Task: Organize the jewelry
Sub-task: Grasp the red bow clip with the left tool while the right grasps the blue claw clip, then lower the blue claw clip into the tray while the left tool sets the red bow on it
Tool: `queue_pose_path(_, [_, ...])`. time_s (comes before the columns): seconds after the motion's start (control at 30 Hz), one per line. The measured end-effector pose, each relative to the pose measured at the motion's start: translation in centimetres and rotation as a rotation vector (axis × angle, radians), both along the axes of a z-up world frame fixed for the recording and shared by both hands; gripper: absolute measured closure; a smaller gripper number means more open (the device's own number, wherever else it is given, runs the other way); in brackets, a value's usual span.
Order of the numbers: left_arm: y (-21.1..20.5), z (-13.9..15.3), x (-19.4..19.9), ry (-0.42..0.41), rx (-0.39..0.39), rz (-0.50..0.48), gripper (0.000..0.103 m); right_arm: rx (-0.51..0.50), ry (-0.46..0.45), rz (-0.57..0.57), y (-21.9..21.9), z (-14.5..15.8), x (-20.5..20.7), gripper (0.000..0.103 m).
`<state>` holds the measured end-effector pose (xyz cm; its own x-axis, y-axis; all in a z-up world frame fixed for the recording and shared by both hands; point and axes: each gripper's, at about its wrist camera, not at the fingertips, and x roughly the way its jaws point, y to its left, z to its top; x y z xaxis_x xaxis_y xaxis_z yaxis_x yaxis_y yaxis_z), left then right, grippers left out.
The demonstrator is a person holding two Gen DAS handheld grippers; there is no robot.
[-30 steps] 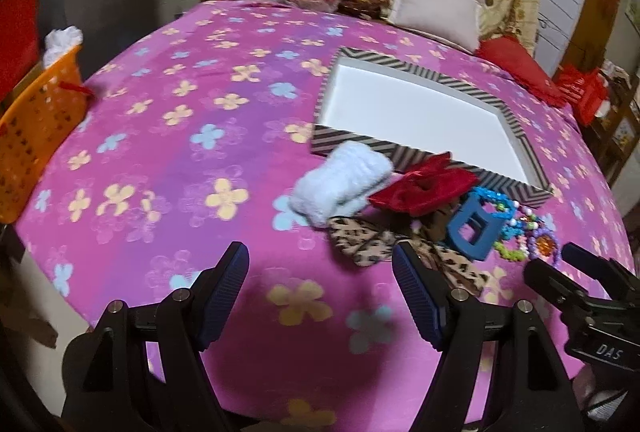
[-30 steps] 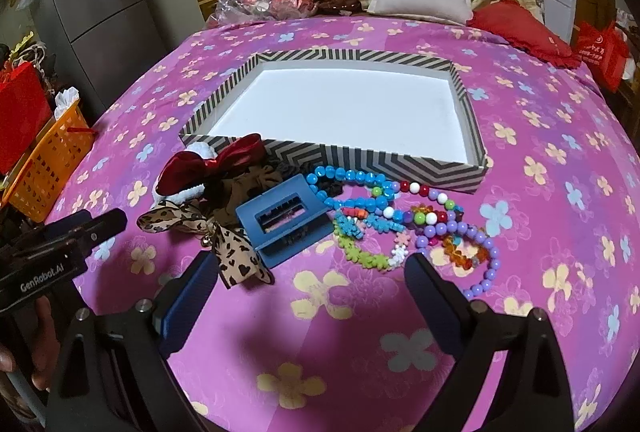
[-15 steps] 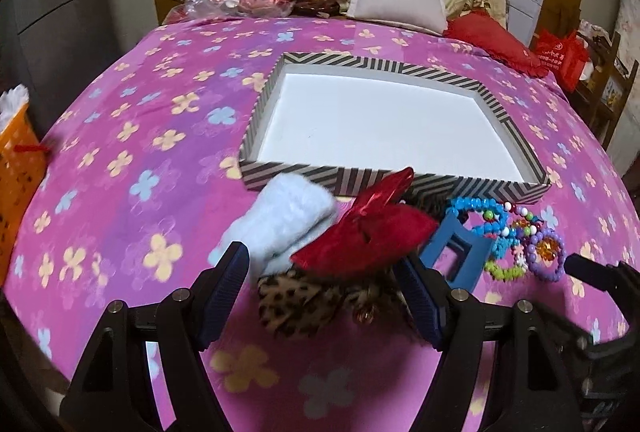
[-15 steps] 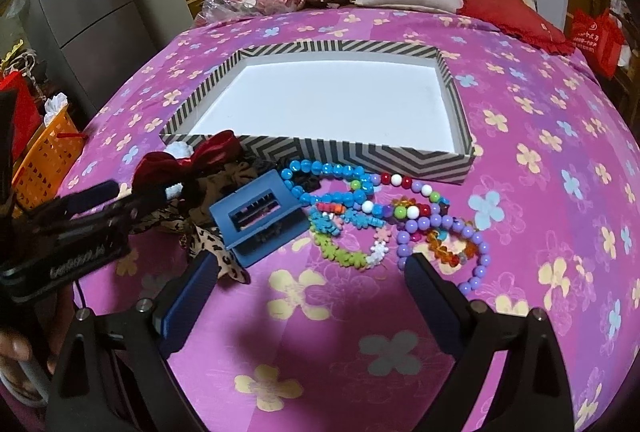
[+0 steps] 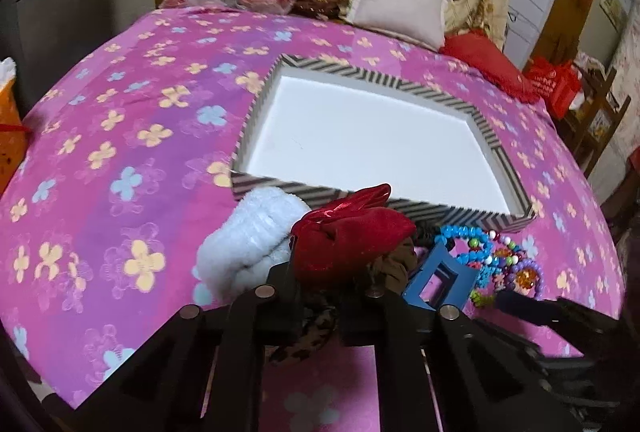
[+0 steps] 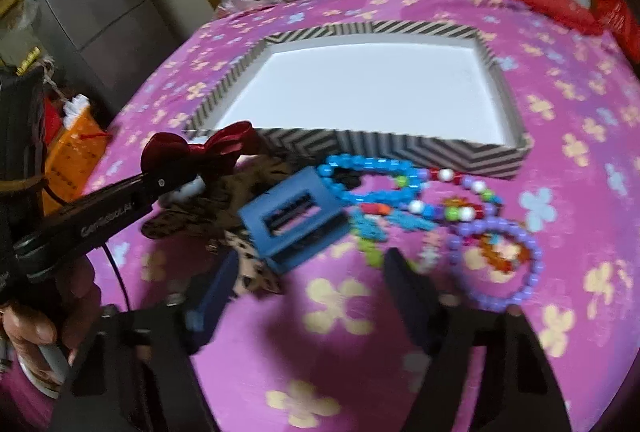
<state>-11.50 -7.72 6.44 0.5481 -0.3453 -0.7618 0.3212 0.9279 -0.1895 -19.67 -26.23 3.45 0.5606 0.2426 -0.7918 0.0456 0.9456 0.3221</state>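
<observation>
— Since half a second ago our left tongs (image 5: 334, 296) have closed in on the pile; they were spread wide before, and now they look clenched on the red bow (image 5: 348, 236), right at the near wall of the striped box (image 5: 256, 112).

— And our right tongs (image 6: 308, 284)?

— Released, jaws apart, hovering on the bed just short of the blue hair claw (image 6: 294, 220). The bead bracelets (image 6: 404, 188) lie beside the claw, near the box front; the purple bracelet (image 6: 496, 264) sits closest to our right finger.

— So we are at the first pick?

— We judge so: the box floor is bare white. Next the bow needs lifting clear of the leopard-print bow (image 5: 308, 328) and the white scrunchie (image 5: 248, 236) it rests against, then carrying over the wall.

— Any snag?

— The leopard ribbon lies under our left tongs, so it may drag along.
</observation>
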Motion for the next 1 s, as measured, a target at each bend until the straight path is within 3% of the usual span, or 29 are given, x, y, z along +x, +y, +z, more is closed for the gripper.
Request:
queue_pose_path(0.4, [2.3,1.3,-0.4,-0.007,-0.034,0.025,0.089,0.095,0.008,-0.007,0.0,-2.0,3.1,0.079])
queue_pose_path(0.57, [2.6,2.0,-0.5,-0.008,-0.048,0.031,0.089,0.100,-0.015,0.009,-0.3,-1.9,2.9,0.083])
queue_pose_path(0.7, [2.8,3.4,-0.5,-0.032,-0.061,0.019,0.089,0.071,-0.060,0.041,-0.2,0.0,2.2,0.090])
queue_pose_path(1.0, [2.4,5.3,1.5,-0.058,-0.076,0.015,0.089,0.053,-0.120,0.069,-0.4,3.3,2.7,0.091])
